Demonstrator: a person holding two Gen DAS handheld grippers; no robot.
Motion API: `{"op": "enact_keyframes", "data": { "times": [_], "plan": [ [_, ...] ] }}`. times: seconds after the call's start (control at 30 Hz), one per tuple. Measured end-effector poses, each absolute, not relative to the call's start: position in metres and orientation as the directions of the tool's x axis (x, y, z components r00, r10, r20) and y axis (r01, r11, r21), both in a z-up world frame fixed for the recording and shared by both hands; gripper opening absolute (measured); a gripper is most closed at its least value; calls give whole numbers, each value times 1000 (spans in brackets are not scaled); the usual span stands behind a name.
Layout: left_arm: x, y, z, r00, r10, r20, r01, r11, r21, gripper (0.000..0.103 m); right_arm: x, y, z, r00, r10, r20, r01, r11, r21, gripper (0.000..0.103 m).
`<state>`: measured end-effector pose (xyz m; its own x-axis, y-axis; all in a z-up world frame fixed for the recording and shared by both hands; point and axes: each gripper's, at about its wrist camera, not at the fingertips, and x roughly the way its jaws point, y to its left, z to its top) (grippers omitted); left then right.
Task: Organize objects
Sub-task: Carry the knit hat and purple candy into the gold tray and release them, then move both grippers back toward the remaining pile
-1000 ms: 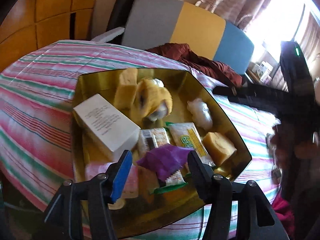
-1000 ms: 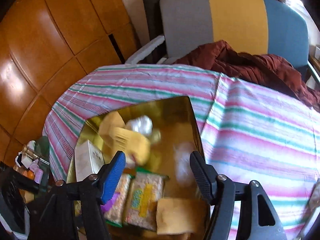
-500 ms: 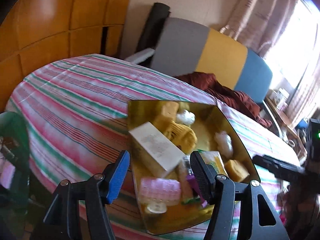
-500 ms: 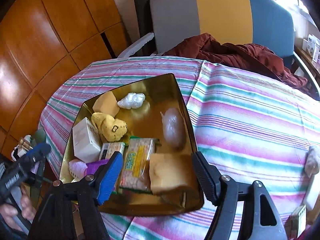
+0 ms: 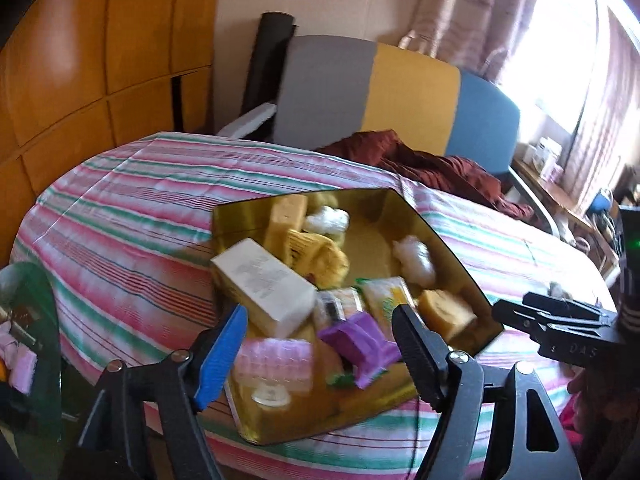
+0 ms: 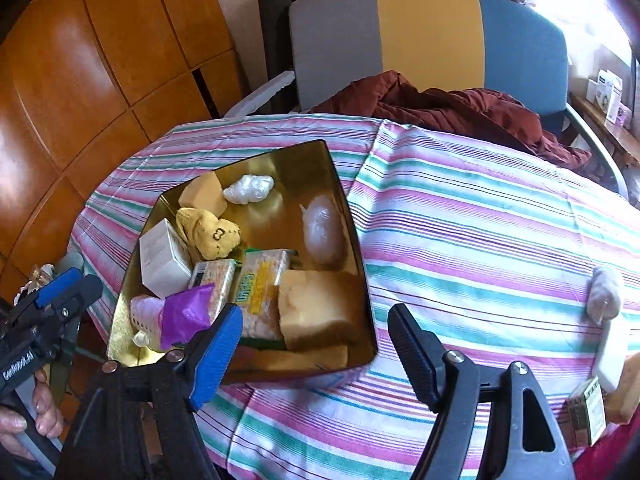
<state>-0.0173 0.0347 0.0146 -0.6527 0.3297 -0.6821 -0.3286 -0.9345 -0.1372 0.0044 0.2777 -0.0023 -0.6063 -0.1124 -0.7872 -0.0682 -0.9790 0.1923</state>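
A gold tray (image 6: 344, 200) on the striped tablecloth holds several objects: a white box (image 6: 164, 256), a yellow toy (image 6: 212, 234), sponges (image 6: 316, 304), snack packets (image 6: 260, 288), a purple wrapper (image 6: 184, 314) and wrapped white lumps (image 6: 322, 232). The tray also shows in the left wrist view (image 5: 404, 208) with the white box (image 5: 264, 284) and purple wrapper (image 5: 360, 344). My left gripper (image 5: 320, 348) is open and empty above the tray's near end. My right gripper (image 6: 316, 348) is open and empty over the tray's near right corner.
A white wrapped roll (image 6: 606, 292), a white bar (image 6: 610, 352) and a small box (image 6: 586, 408) lie on the cloth at the right. A grey, yellow and blue chair (image 6: 428, 40) with a dark red garment (image 6: 452, 112) stands behind the table. A green bin (image 5: 28, 340) sits at the left.
Both grippers have pulled back from the tray, which showed closer a second ago. Both stay open and empty. The objects in the tray have not visibly moved.
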Motion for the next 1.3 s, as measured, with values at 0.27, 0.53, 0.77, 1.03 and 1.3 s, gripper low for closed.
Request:
{"op": "enact_keyframes", "data": {
  "times": [0.27, 0.53, 0.77, 1.03, 1.3],
  "plan": [
    [-1, 67, 13, -646, 333, -687, -402, -913, -64, 77, 20, 294, -5, -606, -84, -791, -110, -976, 188, 77],
    [9, 91, 15, -622, 372, -689, -473, -880, -49, 77, 36, 320, -7, -601, -38, -798, -174, -969, 177, 77],
    [14, 116, 13, -584, 414, -698, -535, -843, -52, 77, 60, 370, -11, -586, 33, -809, -291, -941, 172, 77],
    [22, 154, 13, -524, 485, -700, -635, -770, -58, 77, 108, 461, -4, -551, 176, -815, -515, -841, 167, 77],
    [30, 202, 5, -454, 517, -726, -721, -691, -42, 77, 170, 557, 1, -510, 309, -803, -758, -604, 248, 77]
  ]
}}
